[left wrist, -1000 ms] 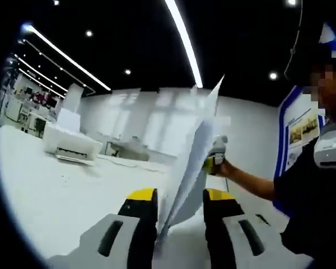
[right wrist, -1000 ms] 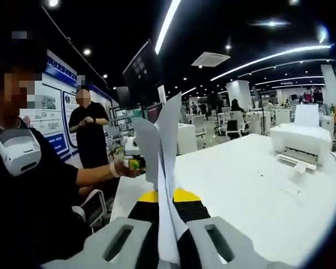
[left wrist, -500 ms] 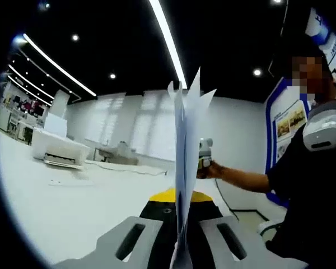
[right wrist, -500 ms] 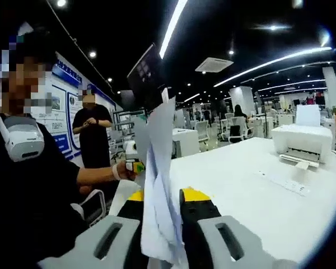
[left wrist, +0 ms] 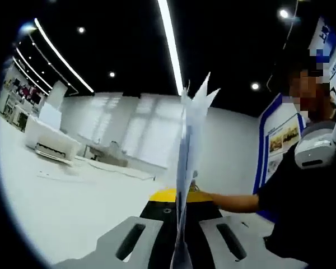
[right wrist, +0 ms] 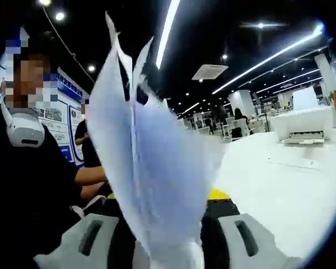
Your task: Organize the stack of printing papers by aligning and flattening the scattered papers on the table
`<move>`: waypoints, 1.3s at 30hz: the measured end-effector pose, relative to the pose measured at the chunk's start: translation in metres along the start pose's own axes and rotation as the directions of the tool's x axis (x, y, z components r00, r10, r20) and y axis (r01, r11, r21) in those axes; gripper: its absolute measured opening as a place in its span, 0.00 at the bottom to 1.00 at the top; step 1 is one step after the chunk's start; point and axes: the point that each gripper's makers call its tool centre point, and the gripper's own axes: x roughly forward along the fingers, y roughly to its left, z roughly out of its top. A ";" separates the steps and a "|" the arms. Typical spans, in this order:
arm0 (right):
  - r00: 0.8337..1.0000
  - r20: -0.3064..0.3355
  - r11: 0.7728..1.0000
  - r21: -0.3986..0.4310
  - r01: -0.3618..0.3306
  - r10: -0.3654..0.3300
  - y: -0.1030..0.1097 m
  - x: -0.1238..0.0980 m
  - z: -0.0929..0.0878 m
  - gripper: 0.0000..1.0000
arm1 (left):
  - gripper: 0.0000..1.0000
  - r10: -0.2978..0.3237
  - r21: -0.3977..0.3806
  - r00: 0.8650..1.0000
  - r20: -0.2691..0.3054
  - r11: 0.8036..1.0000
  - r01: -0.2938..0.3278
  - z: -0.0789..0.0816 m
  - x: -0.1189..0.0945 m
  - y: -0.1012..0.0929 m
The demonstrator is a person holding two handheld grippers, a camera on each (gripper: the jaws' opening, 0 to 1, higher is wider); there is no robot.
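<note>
Left gripper view first: the left gripper (left wrist: pixel 179 210) is clamped tight on the papers (left wrist: pixel 189 145), its yellow-tipped jaws pressed together around the sheaf with no gap showing. The sheets stand edge-on to the camera, rising straight up from between the jaws, and the top corners fan apart into a few uneven points, so the stack isn't squared. The whole sheaf is up in the air, above the white table (left wrist: pixel 61 196) rather than lying on it. Out towards the table's far left edge sits a white printer (left wrist: pixel 49 144), with a loose flat sheet lying in front of it. On the right stands a person in a dark top (left wrist: pixel 305 218), forearm reaching in behind the papers. Over to the right gripper view: the right gripper (right wrist: pixel 162 224) has the same papers (right wrist: pixel 151 168) between its jaws, and here the sheets swing broadside and blurred, billowing wide across the jaws. Whether those jaws are gripping or slack on the sheets, I cannot tell; the paper hides the gap. The table (right wrist: pixel 280 190) stretches away on the right with the printer (right wrist: pixel 302 124) near its far edge. The person (right wrist: pixel 28 185) is at the left.
</note>
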 end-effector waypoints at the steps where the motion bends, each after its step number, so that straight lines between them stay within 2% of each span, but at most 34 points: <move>1: 1.000 0.010 1.000 -0.021 -0.011 0.012 0.005 0.000 0.007 0.00 | 0.05 0.006 0.014 1.000 0.001 1.000 -0.006 0.001 0.000 0.000; 3: 1.000 0.004 1.000 -0.017 0.013 -0.013 0.009 0.000 0.020 0.00 | 0.05 0.012 0.017 1.000 0.010 1.000 -0.012 0.004 0.001 -0.001; 4: 1.000 -0.002 1.000 -0.004 0.015 -0.015 0.011 0.000 0.028 0.00 | 0.05 0.016 0.029 0.999 0.029 0.999 -0.016 0.010 0.001 -0.001; 5: 1.000 -0.011 1.000 -0.027 0.015 -0.016 0.016 0.000 0.036 0.00 | 0.05 0.019 0.036 0.999 0.031 0.999 -0.020 0.015 0.002 -0.002; 6: 1.000 -0.004 0.995 -0.091 0.026 -0.026 0.017 -0.001 0.046 0.00 | 0.05 0.029 0.095 0.999 0.030 0.995 -0.032 0.023 0.002 0.000; 7: 0.999 -0.008 0.990 -0.134 0.031 -0.033 0.019 -0.002 0.052 0.00 | 0.06 0.043 0.120 0.999 0.002 0.992 -0.043 0.022 0.001 0.003; 8: 0.999 -0.017 0.988 -0.154 0.031 -0.034 0.020 -0.003 0.054 0.00 | 0.06 0.048 0.113 0.998 -0.028 0.993 -0.044 0.017 0.000 0.004; 9: 0.999 -0.025 0.987 -0.160 0.019 -0.023 0.019 -0.004 0.049 0.00 | 0.08 0.058 0.062 0.997 -0.052 0.997 -0.055 0.007 -0.003 0.007; 10: 1.000 -0.024 0.988 -0.153 0.014 -0.018 0.015 -0.004 0.040 0.12 | 0.14 0.078 -0.026 0.993 -0.087 0.996 -0.081 -0.008 -0.007 0.013; 11: 0.995 -0.082 0.997 -0.038 0.061 -0.064 0.005 -0.005 0.020 0.25 | 0.21 0.094 -0.077 0.989 -0.117 0.992 -0.104 -0.022 -0.010 0.019; 12: 0.988 -0.134 0.993 0.075 0.090 -0.079 -0.003 -0.004 0.001 0.28 | 0.19 0.100 -0.070 0.988 -0.117 0.992 -0.109 -0.027 -0.011 0.022; 13: 0.981 -0.188 0.993 0.101 0.068 -0.048 -0.003 -0.004 -0.017 0.11 | 0.10 0.086 -0.013 0.990 -0.109 0.996 -0.088 -0.034 -0.013 0.021; 14: 0.980 -0.193 0.998 0.034 0.044 -0.036 -0.003 -0.002 -0.023 0.01 | 0.06 0.072 0.050 0.993 -0.090 0.996 -0.067 -0.033 -0.012 0.019; 15: 0.994 -0.101 0.999 -0.018 0.050 -0.051 -0.005 0.002 -0.011 0.01 | 0.06 0.085 0.027 0.993 -0.076 0.996 -0.083 -0.031 -0.012 0.020; 16: 0.997 -0.059 0.997 -0.053 0.055 -0.058 -0.004 0.001 -0.004 0.00 | 0.06 0.092 -0.009 0.993 -0.071 0.996 -0.093 -0.028 -0.011 0.022; 19: 0.996 -0.073 0.999 -0.021 0.046 -0.048 0.004 0.001 0.008 0.00 | 0.06 0.086 0.005 0.993 -0.075 0.996 -0.086 -0.015 -0.007 0.019; 21: 0.998 -0.045 0.997 -0.065 0.047 -0.050 0.009 0.000 0.027 0.00 | 0.06 0.073 0.019 0.995 -0.073 0.997 -0.072 -0.001 -0.001 0.013; 23: 0.999 -0.032 0.996 -0.084 0.041 -0.044 0.012 -0.002 0.036 0.00 | 0.06 0.069 0.039 0.995 -0.067 0.997 -0.067 0.011 0.004 0.009; 24: 1.000 -0.002 0.992 -0.119 0.027 -0.027 0.013 0.000 0.041 0.09 | 0.07 0.063 0.045 0.995 -0.074 0.997 -0.060 0.017 0.009 0.007; 25: 0.999 -0.007 0.994 -0.106 0.037 -0.038 0.011 0.003 0.036 0.27 | 0.11 0.039 0.030 0.996 -0.075 0.999 -0.037 0.015 0.010 0.004; 26: 0.998 -0.038 0.998 -0.040 0.044 -0.045 0.008 0.006 0.023 0.27 | 0.18 0.045 -0.005 0.995 -0.093 0.999 -0.046 0.005 0.010 0.008; 27: 0.995 -0.097 1.000 -0.015 0.008 -0.009 0.010 0.007 0.005 0.08 | 0.25 0.089 -0.033 0.986 -0.144 0.995 -0.095 -0.015 0.005 0.020; 28: 0.994 -0.111 0.998 -0.059 -0.024 0.017 0.009 0.008 -0.005 0.00 | 0.20 0.096 -0.016 0.982 -0.166 0.995 -0.100 -0.029 0.001 0.025; 29: 0.999 -0.048 1.000 -0.008 0.022 -0.023 0.002 0.011 -0.001 0.00 | 0.07 0.082 -0.005 0.985 -0.151 0.996 -0.084 -0.036 -0.001 0.023; 30: 1.000 -0.019 1.000 -0.015 0.018 -0.018 0.002 0.011 0.003 0.00 | 0.06 0.058 -0.004 0.994 -0.095 0.998 -0.059 -0.032 0.000 0.017; 31: 1.000 -0.022 1.000 -0.014 0.019 -0.019 0.002 0.010 0.002 0.00 | 0.06 0.066 -0.023 0.994 -0.085 0.997 -0.068 -0.030 -0.001 0.017; 32: 0.999 -0.026 1.000 -0.010 0.026 -0.026 0.005 0.012 0.006 0.00 | 0.06 0.069 -0.024 0.993 -0.101 0.997 -0.072 -0.030 -0.001 0.016; 34: 0.999 -0.035 0.998 -0.050 0.027 -0.029 0.007 0.012 0.016 0.00 | 0.06 0.069 0.029 0.991 -0.117 0.997 -0.066 -0.017 0.004 0.013; 37: 1.000 -0.010 0.997 -0.070 0.020 -0.021 0.012 0.010 0.037 0.00 | 0.08 0.062 0.057 0.992 -0.110 0.997 -0.056 0.003 0.010 0.009; 38: 1.000 -0.006 0.996 -0.091 0.011 -0.012 0.014 0.011 0.038 0.06 | 0.17 0.060 0.061 0.994 -0.094 0.997 -0.054 0.005 0.010 0.010; 39: 0.999 -0.031 0.995 -0.095 0.017 -0.020 0.012 0.013 0.029 0.21 | 0.26 0.077 0.019 0.991 -0.107 0.997 -0.075 -0.004 0.008 0.015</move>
